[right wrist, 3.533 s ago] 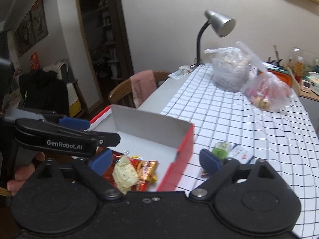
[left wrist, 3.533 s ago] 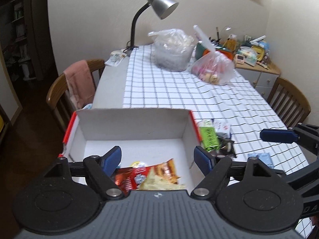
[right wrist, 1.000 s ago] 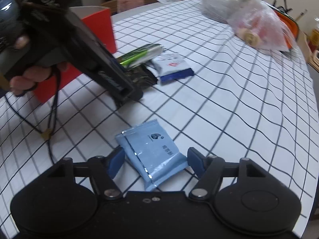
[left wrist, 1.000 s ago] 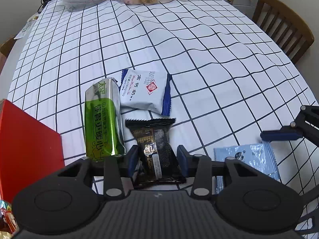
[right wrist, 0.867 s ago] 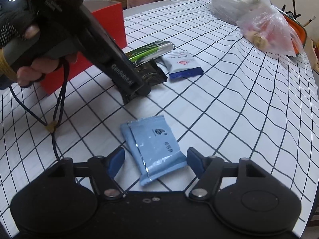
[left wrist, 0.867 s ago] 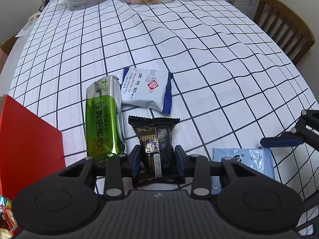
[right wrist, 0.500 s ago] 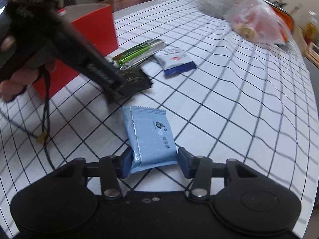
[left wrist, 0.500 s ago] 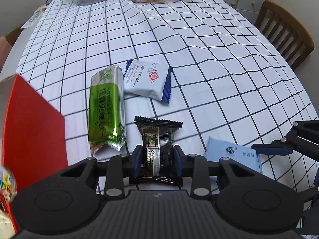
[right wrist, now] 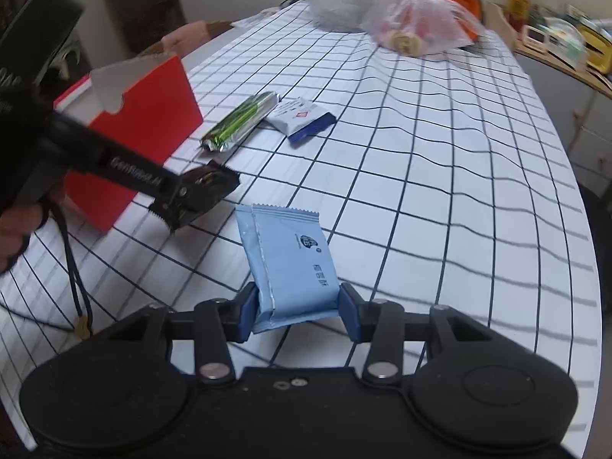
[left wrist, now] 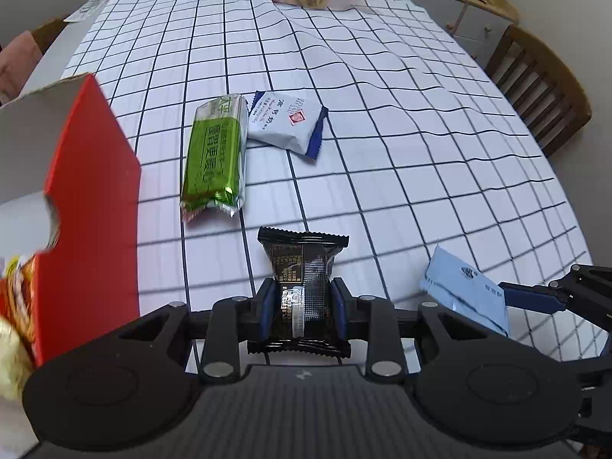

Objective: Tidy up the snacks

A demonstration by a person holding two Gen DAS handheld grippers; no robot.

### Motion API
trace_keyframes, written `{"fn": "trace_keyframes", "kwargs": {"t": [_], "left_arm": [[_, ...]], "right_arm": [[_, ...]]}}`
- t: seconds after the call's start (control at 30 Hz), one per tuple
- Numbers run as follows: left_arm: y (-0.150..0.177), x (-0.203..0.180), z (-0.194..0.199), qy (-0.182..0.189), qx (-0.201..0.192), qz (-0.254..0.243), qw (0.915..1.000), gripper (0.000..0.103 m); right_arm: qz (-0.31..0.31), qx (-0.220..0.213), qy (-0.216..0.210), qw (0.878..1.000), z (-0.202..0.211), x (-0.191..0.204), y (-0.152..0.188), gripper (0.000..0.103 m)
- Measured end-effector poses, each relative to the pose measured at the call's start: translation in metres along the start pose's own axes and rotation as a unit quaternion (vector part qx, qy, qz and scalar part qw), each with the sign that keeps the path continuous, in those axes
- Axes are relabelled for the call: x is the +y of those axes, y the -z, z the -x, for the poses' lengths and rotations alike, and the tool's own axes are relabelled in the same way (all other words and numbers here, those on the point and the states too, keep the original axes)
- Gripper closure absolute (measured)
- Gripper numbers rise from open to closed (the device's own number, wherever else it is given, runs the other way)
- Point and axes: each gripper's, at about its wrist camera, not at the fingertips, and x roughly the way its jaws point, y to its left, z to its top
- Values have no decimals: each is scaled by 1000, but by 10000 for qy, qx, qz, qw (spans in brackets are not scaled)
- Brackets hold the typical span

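My left gripper (left wrist: 304,306) is shut on a black snack packet (left wrist: 302,267) and holds it above the checked tablecloth; it also shows in the right wrist view (right wrist: 206,187). My right gripper (right wrist: 300,315) is shut on a light blue snack packet (right wrist: 290,256), lifted off the cloth, also seen in the left wrist view (left wrist: 463,290). A green packet (left wrist: 214,157) and a white-and-blue packet (left wrist: 287,122) lie side by side on the table. The red box (left wrist: 91,206) with white inside stands at the left and holds red and yellow snacks (left wrist: 13,306).
Two clear plastic bags of food (right wrist: 405,26) sit at the table's far end. A wooden chair (left wrist: 543,91) stands at the right, another with a pink cloth (right wrist: 187,38) at the far left. A sideboard with clutter (right wrist: 562,42) lies beyond.
Both grippers closed on their packets and lifted them off the table. The left one has drawn back toward the red box, the right one has risen with the blue packet.
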Motion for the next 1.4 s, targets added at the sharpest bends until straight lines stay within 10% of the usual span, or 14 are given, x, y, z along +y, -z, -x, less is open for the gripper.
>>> {"fn": "trace_keyframes", "kwargs": {"t": [0.7, 1.4], "left_arm": [[26, 45, 130, 157, -1091, 166, 9938, 73], [43, 173, 194, -362, -1709, 560, 9830, 73]], "right_arm": [[-112, -899, 211, 9957, 71, 85, -39, 60], [570, -1034, 74, 9930, 21, 221, -112, 60]]}}
